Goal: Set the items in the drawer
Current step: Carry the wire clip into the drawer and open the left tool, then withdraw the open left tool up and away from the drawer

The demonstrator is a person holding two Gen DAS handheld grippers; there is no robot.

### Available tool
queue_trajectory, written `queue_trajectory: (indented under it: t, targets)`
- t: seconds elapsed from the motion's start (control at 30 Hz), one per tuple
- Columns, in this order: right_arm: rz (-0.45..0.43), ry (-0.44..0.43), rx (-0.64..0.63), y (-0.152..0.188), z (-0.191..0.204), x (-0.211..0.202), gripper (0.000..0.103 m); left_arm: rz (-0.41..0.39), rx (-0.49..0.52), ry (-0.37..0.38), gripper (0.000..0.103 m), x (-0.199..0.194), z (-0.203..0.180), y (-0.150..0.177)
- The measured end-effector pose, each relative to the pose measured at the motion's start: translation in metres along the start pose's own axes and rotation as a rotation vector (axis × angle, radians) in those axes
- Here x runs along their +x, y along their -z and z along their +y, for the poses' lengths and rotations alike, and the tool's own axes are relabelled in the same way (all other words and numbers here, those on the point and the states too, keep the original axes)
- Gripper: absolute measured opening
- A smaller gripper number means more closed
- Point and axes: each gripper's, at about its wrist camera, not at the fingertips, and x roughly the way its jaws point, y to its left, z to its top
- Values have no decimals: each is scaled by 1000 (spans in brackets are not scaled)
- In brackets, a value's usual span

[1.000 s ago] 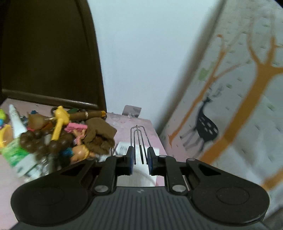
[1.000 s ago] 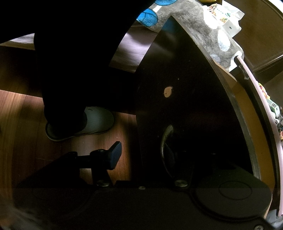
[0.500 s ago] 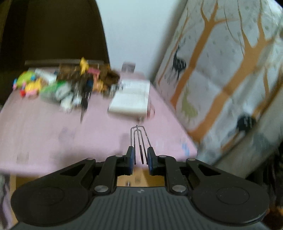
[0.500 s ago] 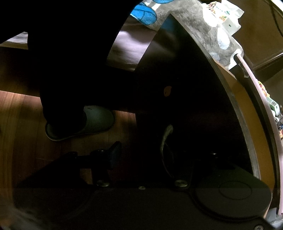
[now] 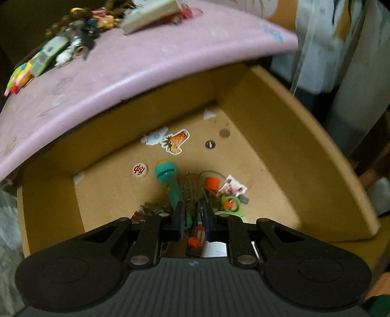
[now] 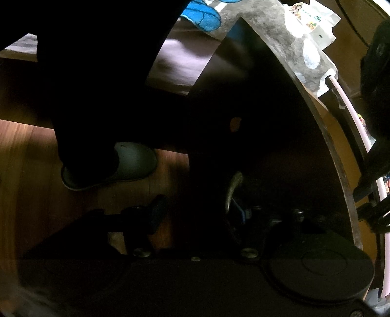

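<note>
Left wrist view: left gripper [image 5: 191, 214] poised over the open drawer [image 5: 287, 156], jaws narrow and clamped on a wire whisk head [image 5: 190, 187] pointing down toward the drawer floor. Already lying inside: one teal toy microphone [image 5: 167, 178], one round white token [image 5: 140, 170], one orange piece [image 5: 212, 183], one green ring [image 5: 230, 203], one small printed card [image 5: 232, 188]; two stickers [image 5: 176, 141] on the floor panel. On the pink bench [image 5: 121, 68] above, a heap of small toys [image 5: 73, 36] and one flat white box [image 5: 151, 14] still waiting. Step in hand, by the look of it: delivery of the whisk head. Next move likely calls for lowering, then parting the jaws.

Right wrist view: very dark. Right gripper [image 6: 195, 214] at the drawer's dark front panel [image 6: 256, 146], one finger [image 6: 156, 209] clear over the wood floor, the other behind the curved metal handle [image 6: 231, 192]; jaws wide apart. One grey slipper [image 6: 121, 165] beyond.
</note>
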Motion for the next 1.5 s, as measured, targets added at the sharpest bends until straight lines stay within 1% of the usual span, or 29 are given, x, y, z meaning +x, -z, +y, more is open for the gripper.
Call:
queue_trajectory:
  t: [0.3,0.43,0.53,0.57,0.63,0.67,0.7,0.87,0.93,1.03,1.07,1.13,1.23,1.27,1.43,1.5]
  targets:
    - [0,2,-7,1,1,0,59,29,-4,-30,15,19,4,0]
    - [3,2,-4,0,1,0,60,26,-22,-42,15,22,6,-3]
    - [7,3,-8,0,2,1,60,39,-35,-26,17,20,9,-3]
    - [8,5,-11,0,2,1,60,38,-41,-34,24,19,9,-2]
    - [11,9,-18,-1,3,2,61,30,-43,-45,44,14,8,-1]
    - [14,11,-23,-1,4,3,61,21,-51,-34,67,10,9,0]
    - [17,13,-26,-1,4,3,61,10,-68,-25,69,4,9,1]
    - [33,15,-39,-3,6,5,61,-63,-153,-13,69,-39,9,12]
    - [43,23,-48,-4,8,6,61,-107,-209,-7,69,-64,10,24]
    - [61,43,-70,-4,11,9,61,-172,-288,30,69,-95,21,50]
    - [65,45,-72,-4,12,10,61,-197,-309,31,69,-105,23,59]
    - [74,46,-69,-4,12,10,61,-254,-328,11,69,-124,24,78]
    - [81,44,-37,-5,8,10,60,-319,-324,-32,69,-146,20,103]
    - [89,50,-35,-6,9,10,59,-338,-323,-36,69,-153,20,111]
    - [140,91,-45,-11,15,15,58,-434,-444,-23,69,-181,25,153]
    - [156,107,-48,-13,18,16,58,-433,-477,-74,69,-187,25,164]
